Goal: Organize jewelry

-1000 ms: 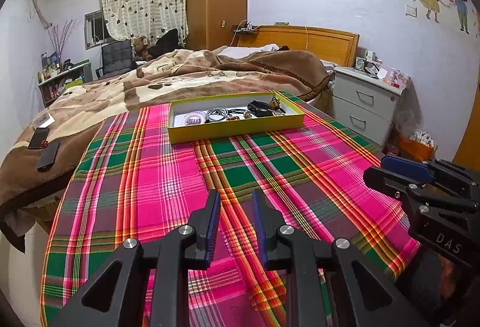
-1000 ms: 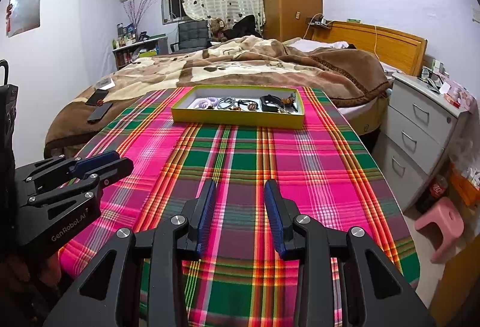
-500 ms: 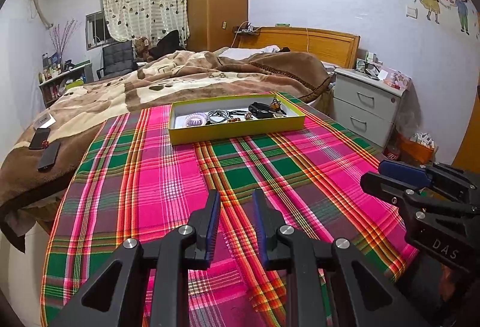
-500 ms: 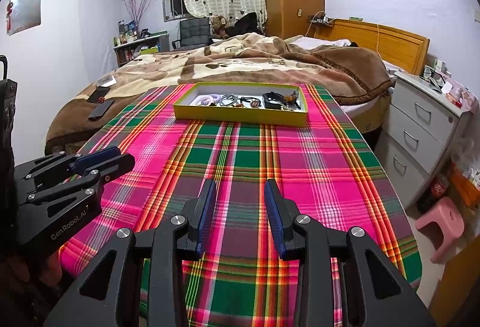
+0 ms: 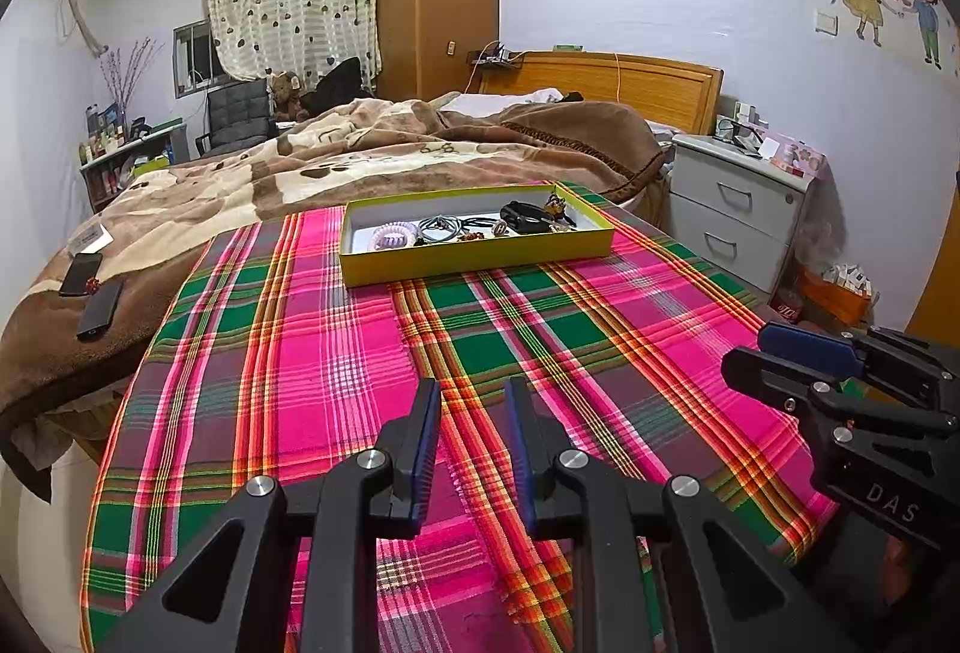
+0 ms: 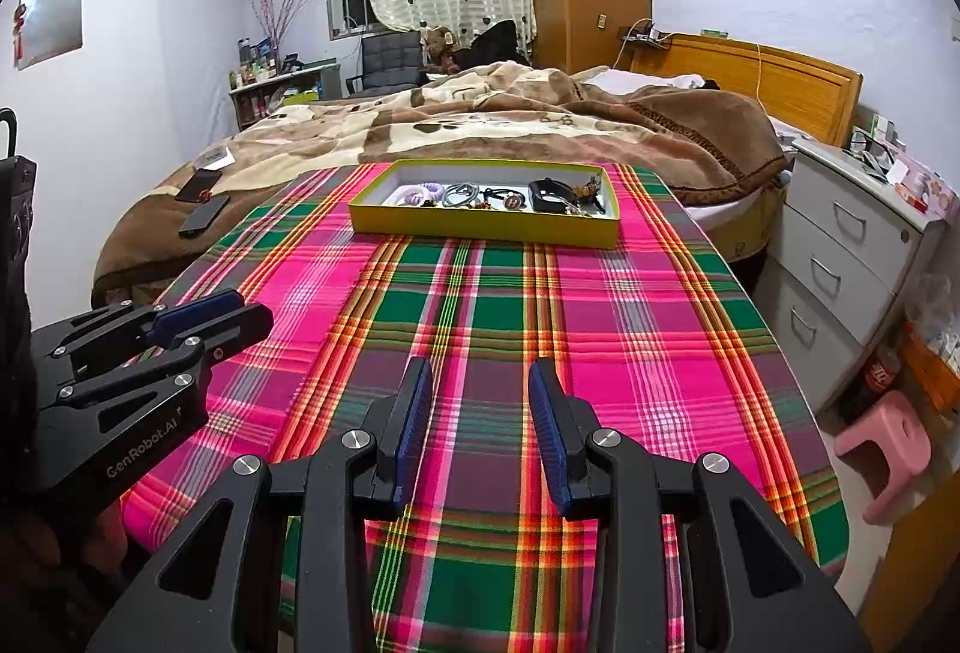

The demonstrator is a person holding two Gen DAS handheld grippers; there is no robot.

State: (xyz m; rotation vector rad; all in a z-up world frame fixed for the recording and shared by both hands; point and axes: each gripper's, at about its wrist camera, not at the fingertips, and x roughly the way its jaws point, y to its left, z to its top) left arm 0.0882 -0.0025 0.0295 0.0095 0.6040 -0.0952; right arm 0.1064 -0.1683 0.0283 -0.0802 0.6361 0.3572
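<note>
While both grippers hover over the near end of the plaid cloth point(image 6: 600, 305), nothing sits between their jaws — left gripper point(image 5: 471, 407) parted narrowly, right gripper point(image 6: 480, 389) a bit wider. Yellow tray point(image 6: 480, 228) lies at the far end, well apart; jewelry point(image 6: 510, 197) heaped inside it.

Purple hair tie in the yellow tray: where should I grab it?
Pinch the near side of the purple hair tie, coming from above with the right tongs. It lies flat at the tray's left end, so a side approach would hit the wall.
</note>
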